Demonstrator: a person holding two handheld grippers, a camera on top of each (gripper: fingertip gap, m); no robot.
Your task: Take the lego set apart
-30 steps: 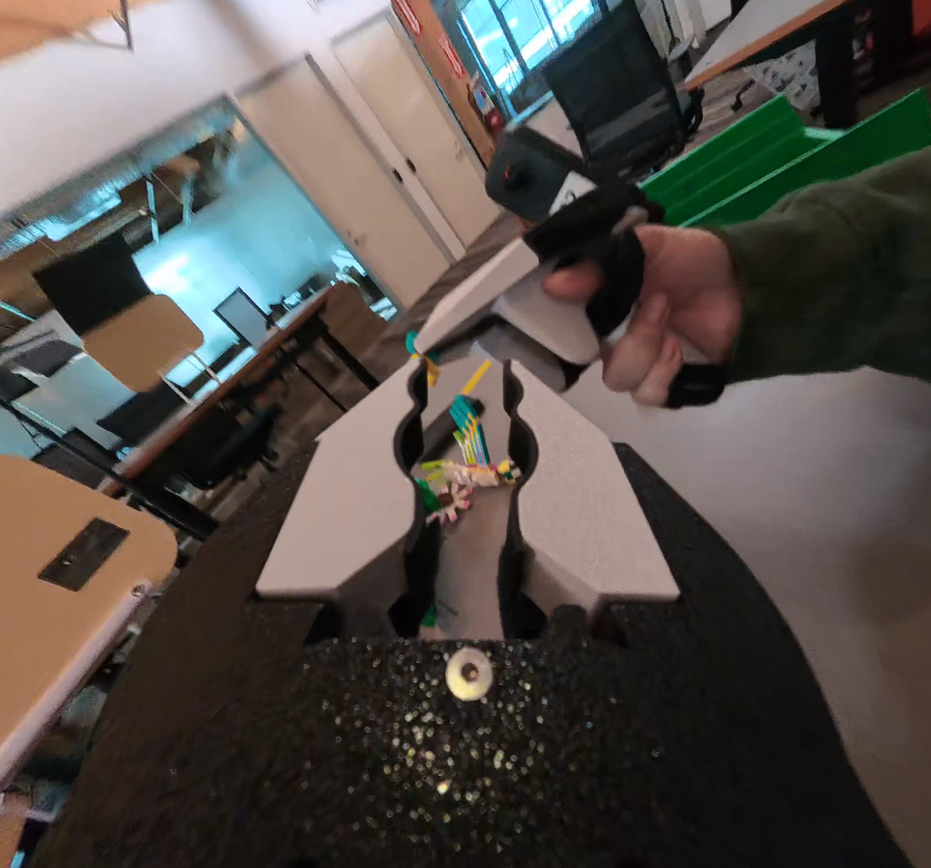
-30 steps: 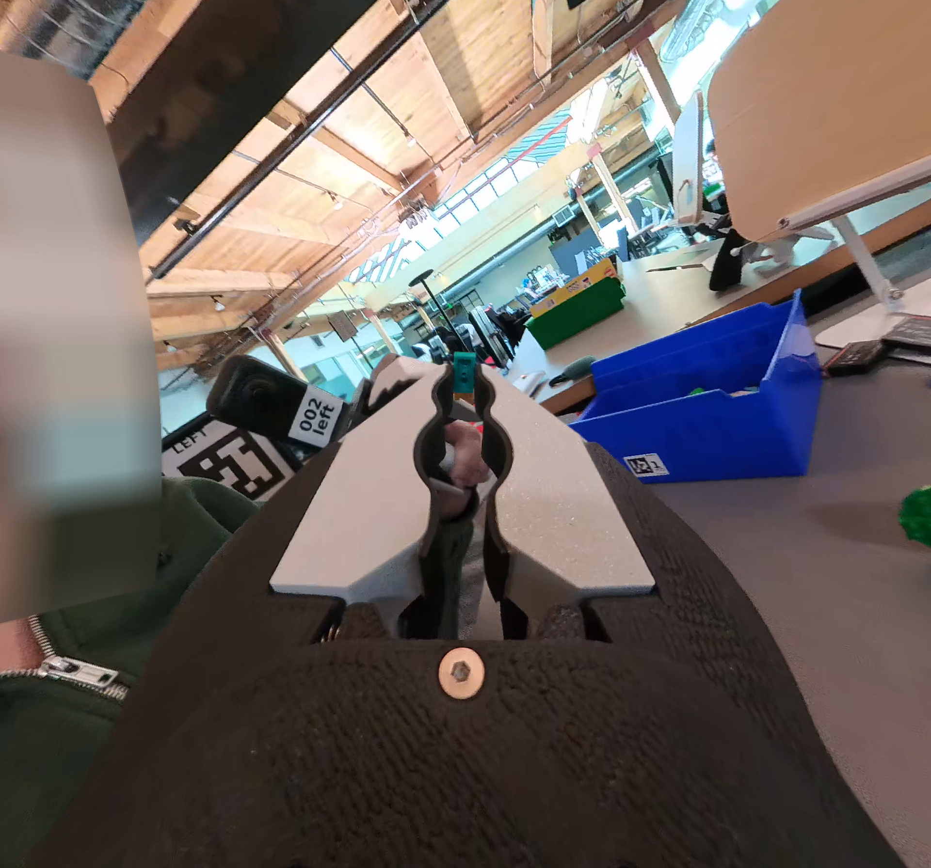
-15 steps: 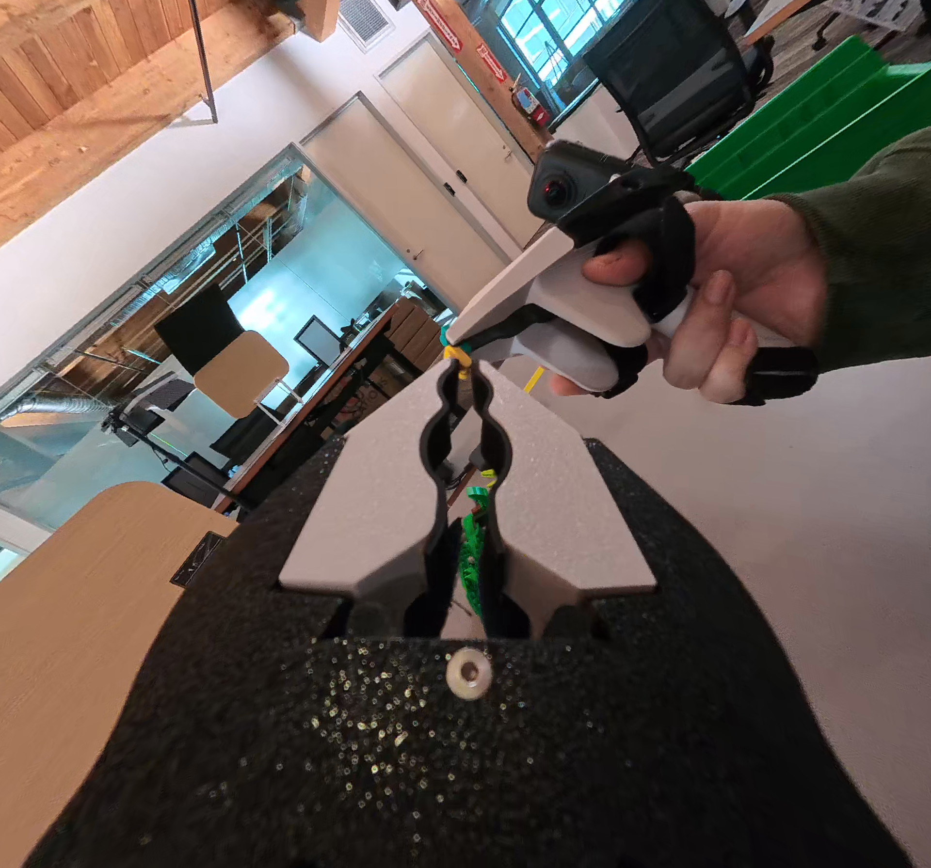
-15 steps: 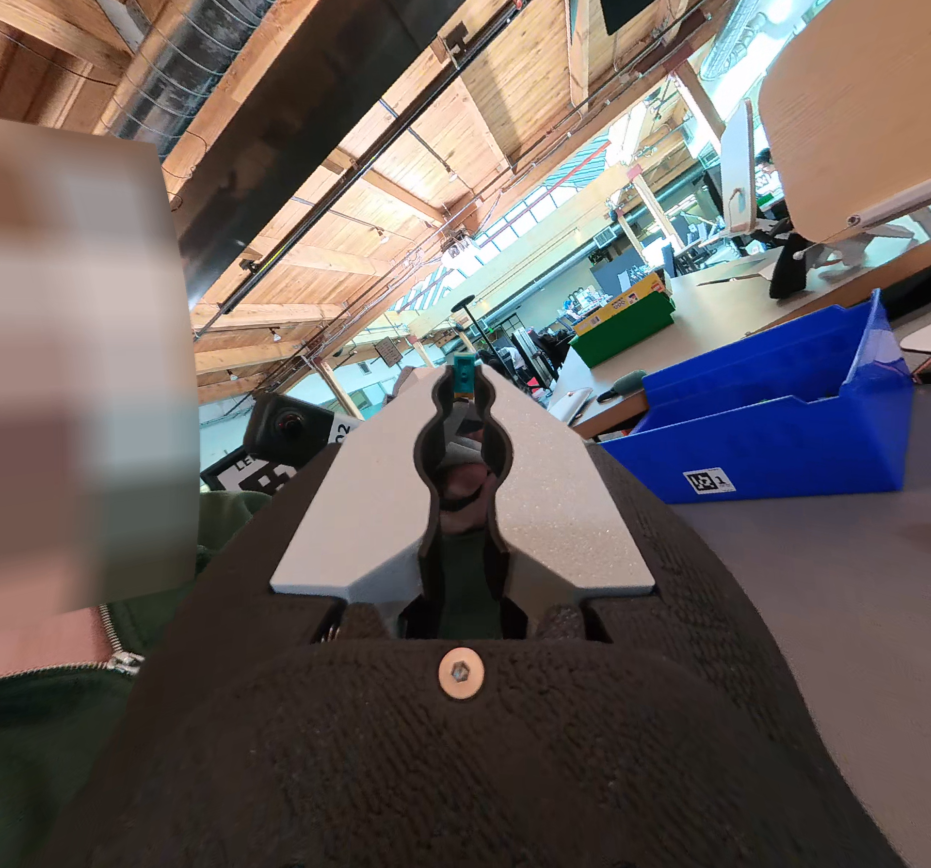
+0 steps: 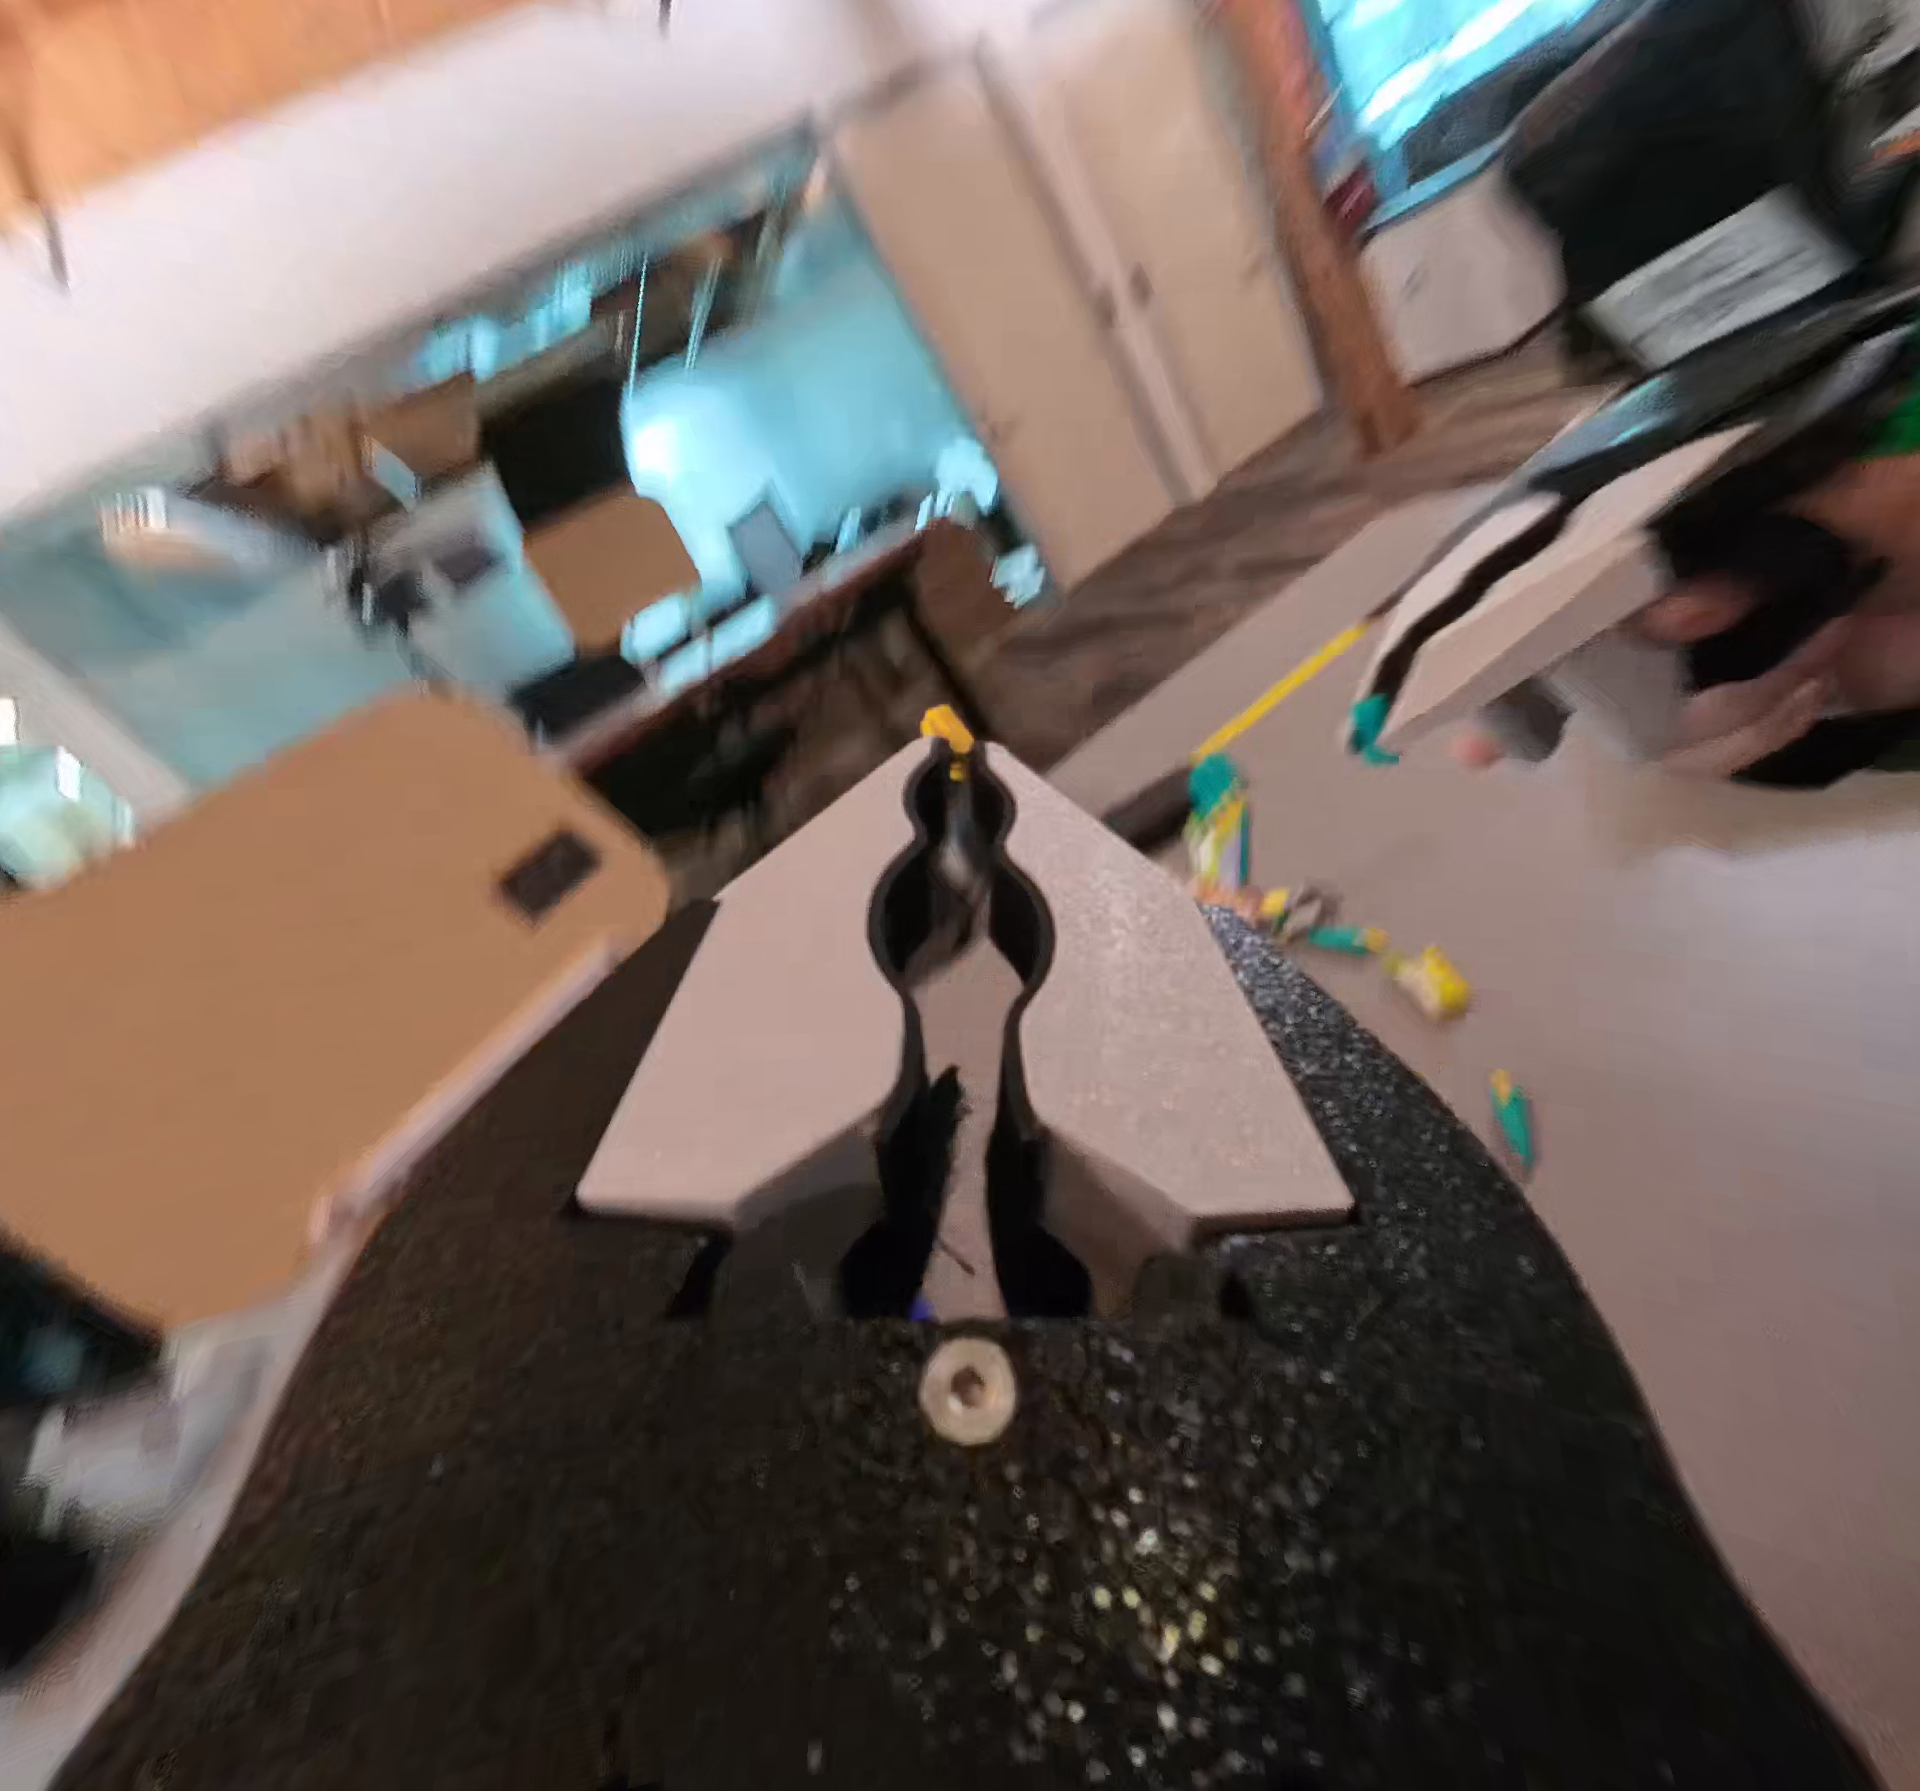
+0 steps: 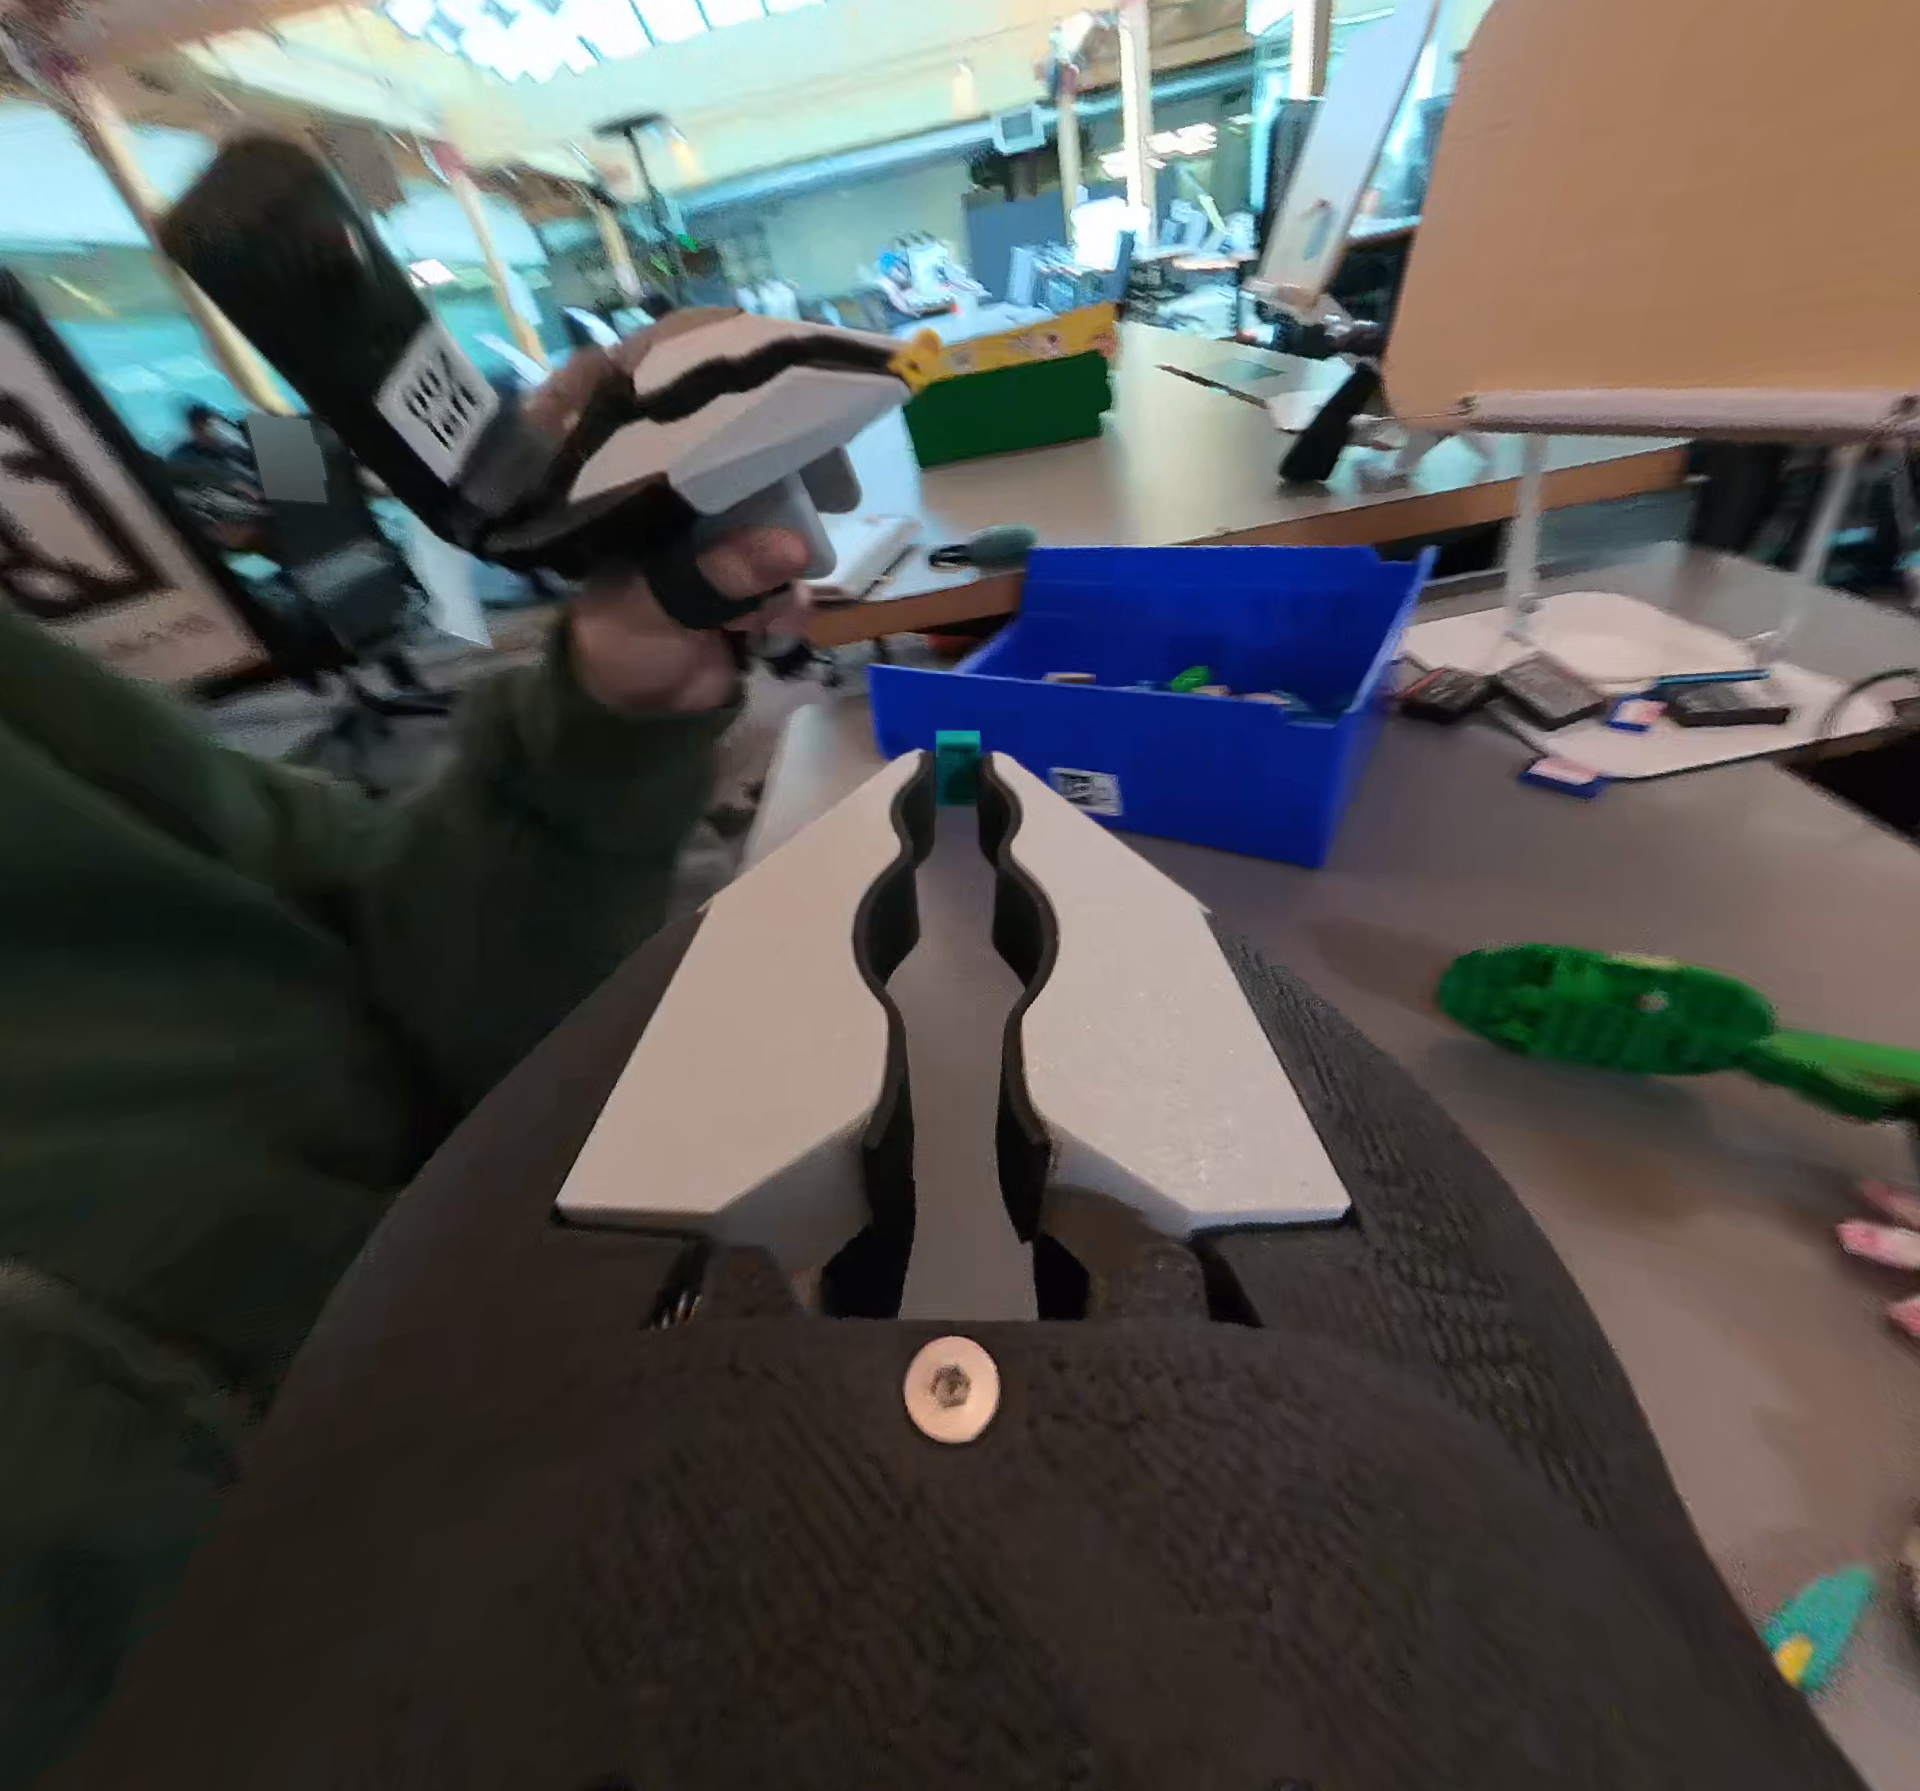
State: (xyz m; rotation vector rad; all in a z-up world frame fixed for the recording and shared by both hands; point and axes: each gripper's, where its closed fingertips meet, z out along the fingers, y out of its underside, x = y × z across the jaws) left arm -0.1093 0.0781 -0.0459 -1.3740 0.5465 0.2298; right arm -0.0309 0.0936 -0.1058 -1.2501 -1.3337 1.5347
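Note:
My left gripper (image 5: 951, 754) is shut on a small yellow lego piece (image 5: 943, 727), held in the air; it also shows in the right wrist view (image 6: 904, 368) at upper left. My right gripper (image 6: 956, 773) is shut on a small teal lego piece (image 6: 956, 767); it also shows in the left wrist view (image 5: 1377, 739) at right, above the grey table (image 5: 1662, 962). The two pieces are apart. Loose teal, yellow and white lego parts (image 5: 1226, 832) lie on the table between the grippers. A round green lego plate (image 6: 1605, 1009) lies at right.
A blue bin (image 6: 1153, 702) with small parts stands behind my right gripper. A teal and yellow piece (image 6: 1818, 1627) lies near the table's front right. A wooden chair back (image 5: 260, 941) is at left. A person's green sleeve (image 6: 260, 910) fills the left.
The two grippers were tip to tip on the joined pieces. Now they have pulled apart, the left keeping the yellow piece and the right the teal piece. Both views have swung toward the table.

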